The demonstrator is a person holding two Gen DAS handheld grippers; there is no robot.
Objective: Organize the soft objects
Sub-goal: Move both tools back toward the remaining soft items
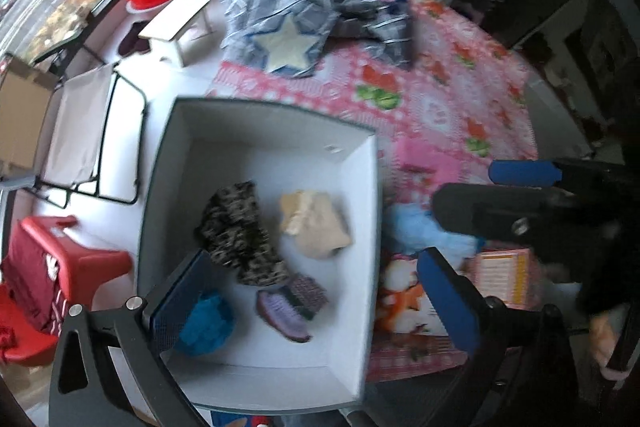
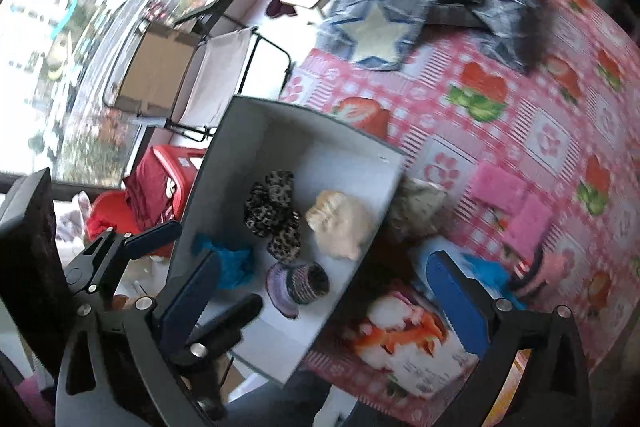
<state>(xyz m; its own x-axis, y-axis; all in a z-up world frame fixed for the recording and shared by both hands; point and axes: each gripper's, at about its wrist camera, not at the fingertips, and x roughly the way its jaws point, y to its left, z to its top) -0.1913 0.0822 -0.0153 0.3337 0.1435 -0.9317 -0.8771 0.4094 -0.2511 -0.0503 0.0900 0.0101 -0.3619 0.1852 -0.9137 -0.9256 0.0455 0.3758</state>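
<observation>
Left claw (image 1: 312,301) apart, tilted steeply over white box (image 1: 256,147), right claw (image 2: 324,299) likewise, apparently empty.

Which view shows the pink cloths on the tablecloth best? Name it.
Right wrist view: the pink cloths lie unobstructed and whole on the tablecloth. In the left wrist view I cannot pick them out with confidence.

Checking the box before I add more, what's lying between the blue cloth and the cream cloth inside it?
In both wrist views the leopard-print cloth lies between the blue cloth and the cream cloth in the box.
</observation>
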